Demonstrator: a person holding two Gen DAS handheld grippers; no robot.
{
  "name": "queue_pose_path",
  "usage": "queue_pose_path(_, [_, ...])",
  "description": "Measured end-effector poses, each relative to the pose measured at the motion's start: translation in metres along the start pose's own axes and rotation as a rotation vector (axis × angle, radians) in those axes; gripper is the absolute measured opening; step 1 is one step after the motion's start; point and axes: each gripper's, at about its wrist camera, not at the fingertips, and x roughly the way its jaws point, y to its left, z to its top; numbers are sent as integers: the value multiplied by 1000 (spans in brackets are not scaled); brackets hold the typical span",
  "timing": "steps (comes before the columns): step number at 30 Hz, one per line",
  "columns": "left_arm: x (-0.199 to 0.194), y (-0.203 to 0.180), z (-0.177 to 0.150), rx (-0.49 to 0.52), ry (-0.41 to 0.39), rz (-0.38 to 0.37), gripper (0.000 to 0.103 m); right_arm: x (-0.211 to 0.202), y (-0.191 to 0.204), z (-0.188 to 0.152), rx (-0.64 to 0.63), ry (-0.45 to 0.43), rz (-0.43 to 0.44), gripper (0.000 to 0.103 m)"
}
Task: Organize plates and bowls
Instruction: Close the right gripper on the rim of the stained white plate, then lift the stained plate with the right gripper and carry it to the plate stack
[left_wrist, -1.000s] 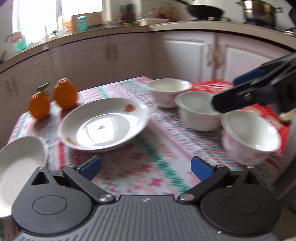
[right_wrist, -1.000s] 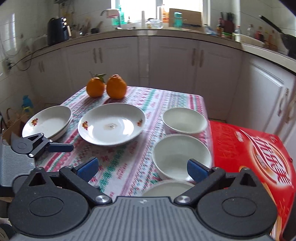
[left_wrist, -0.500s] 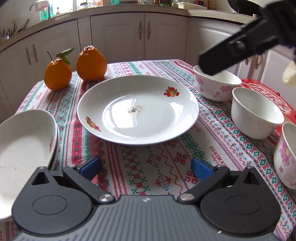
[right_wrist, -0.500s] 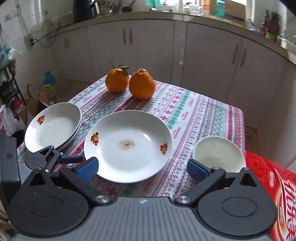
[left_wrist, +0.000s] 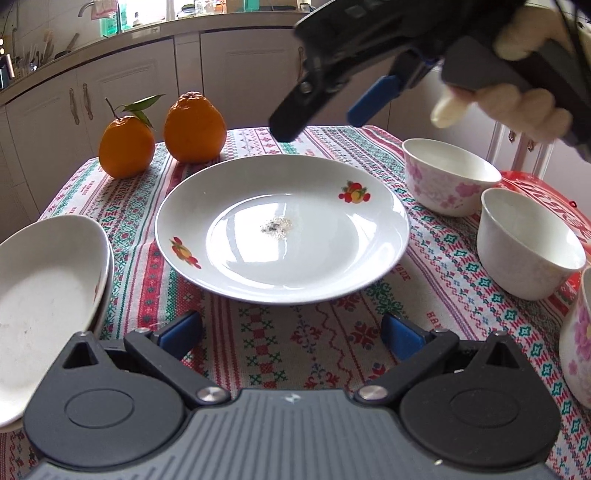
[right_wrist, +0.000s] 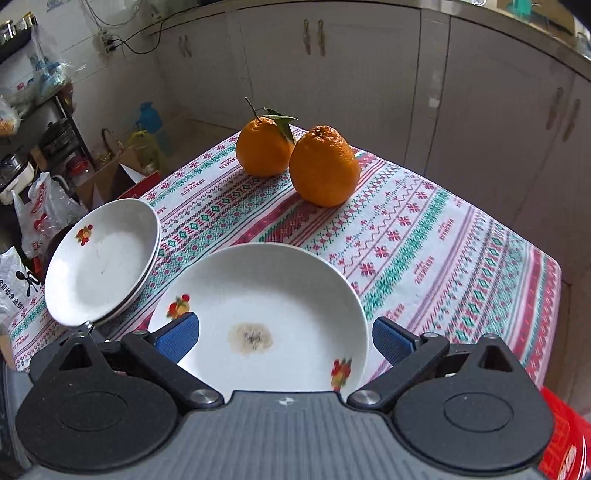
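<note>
Left wrist view, items logged against the large fruit-print plate (left_wrist: 282, 229) at the middle of the patterned tablecloth (left_wrist: 295, 343): left gripper (left_wrist: 291, 334) low at its near edge, fingers wide apart, holding nothing; right gripper (left_wrist: 321, 110) in the air above its far rim, fingers likewise spread and empty. Plate lies flat, face up, round, so no long axis; a small dark residue marks its centre. To its left, just beside but apart, a stack of similar plates (left_wrist: 48, 291), at least two by the doubled rim, tipped slightly, partly overhanging the table edge. To its right, three bowls, each standing upright and separate: floral bowl (left_wrist: 448, 177), plain white bowl (left_wrist: 528, 243), and a second floral bowl (left_wrist: 578, 339) cut off by the frame. Behind it, two oranges (left_wrist: 162, 134). Judged progress: plate stack begun; the large plate remains to join it, bowls not yet nested.
</note>
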Motion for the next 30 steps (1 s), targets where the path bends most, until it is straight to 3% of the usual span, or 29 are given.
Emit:
queue_pose_path(10, [7,7,5,-5,-15,3,100,57,-33,22,-22,80,36,78])
queue_pose_path(16, [8,8,9,-4,-17,-2,97,75,-48,28,4,107,106,62])
queue_pose_path(22, [5,8,8,2,-21,-1,93,80,-51,27,21,113,178,56])
queue_pose_path(30, [2,7,9,28,-27,-7,91,76,-51,22,43,122,187,56])
